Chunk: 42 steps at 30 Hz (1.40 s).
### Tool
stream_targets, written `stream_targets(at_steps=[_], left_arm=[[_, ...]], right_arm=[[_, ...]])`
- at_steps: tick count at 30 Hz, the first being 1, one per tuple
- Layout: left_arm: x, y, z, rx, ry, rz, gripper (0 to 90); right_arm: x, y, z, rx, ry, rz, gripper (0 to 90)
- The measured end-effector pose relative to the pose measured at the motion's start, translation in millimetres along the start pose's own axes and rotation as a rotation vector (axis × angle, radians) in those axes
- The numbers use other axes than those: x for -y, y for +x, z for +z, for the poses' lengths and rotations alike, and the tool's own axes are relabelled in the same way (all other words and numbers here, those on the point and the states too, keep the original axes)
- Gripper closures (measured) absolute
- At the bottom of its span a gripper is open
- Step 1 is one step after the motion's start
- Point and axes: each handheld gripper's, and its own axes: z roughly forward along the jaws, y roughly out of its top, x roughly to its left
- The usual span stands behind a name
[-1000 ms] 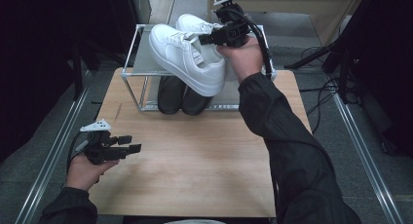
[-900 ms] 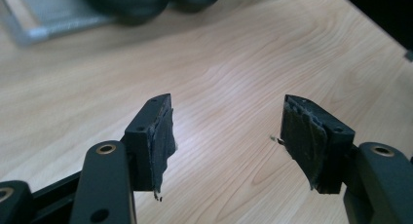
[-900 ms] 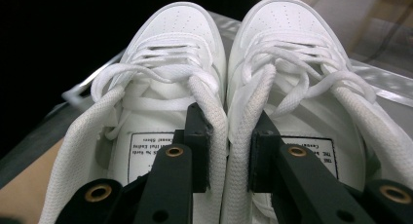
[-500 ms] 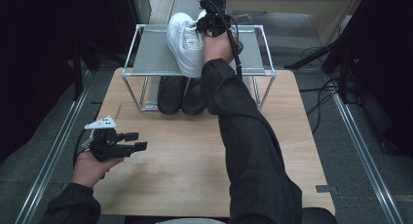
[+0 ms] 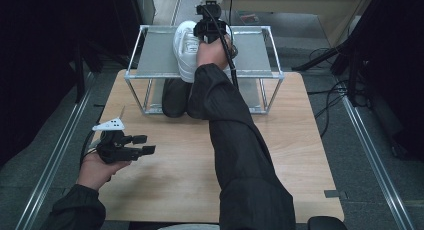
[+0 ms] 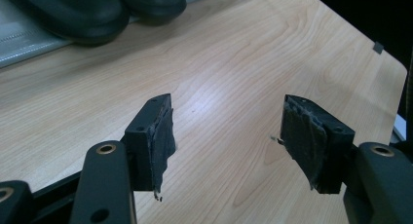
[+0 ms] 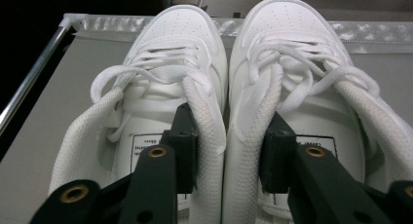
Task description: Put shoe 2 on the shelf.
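Observation:
A pair of white sneakers [image 5: 184,50] stands side by side on top of the metal rack [image 5: 155,55], toes pointing away. My right gripper [image 5: 210,30] reaches down at their heels. In the right gripper view its jaws [image 7: 229,126] have just been opening: one sits inside the left sneaker [image 7: 180,44], the other inside the right sneaker [image 7: 287,34], with both inner collars between them and the grip slackened. My left gripper [image 5: 144,144] hovers open over the wooden table [image 5: 300,140] at the front left, with nothing between its jaws [image 6: 226,131].
A pair of black shoes [image 5: 175,97] sits on the rack's lower level, under the shelf, also at the top left of the left gripper view [image 6: 73,9]. The right arm's dark sleeve stretches across the table's middle. Cables lie on the floor to the right.
The right hand carried the white sneakers from a tilted hold at the right onto the rack top, toes away, and its jaws have spread. The left hand stayed put.

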Motion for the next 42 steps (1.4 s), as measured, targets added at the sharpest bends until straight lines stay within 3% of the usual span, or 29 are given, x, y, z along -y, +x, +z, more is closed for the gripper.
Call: stream_targets(at_steps=[7,12,18,31,42], left_arm=[[0.3,-0.2,1.3,-0.003,0.018,0.008,37.0],[1.2,-1.0,1.7,-0.008,0.02,0.006,37.0],[0.9,-2.2,2.8,-0.007,0.031,0.013,36.9],[1.4,-2.7,6.1,-0.006,0.054,0.015,36.7],[1.0,-4.5,7.2,-0.007,0.059,0.02,36.5]], right_arm=[[0.8,-0.6,-2.5,-0.035,-0.024,-0.005,47.1],[2.5,-4.0,-6.1,-0.05,-0.018,-0.061,41.1],[0.2,-12.3,-25.3,-0.106,-0.021,-0.053,40.4],[7.4,-20.3,-59.5,-0.25,-0.005,-0.202,45.8],[28.1,-34.4,-97.0,-0.347,-0.048,-0.275,44.6]])
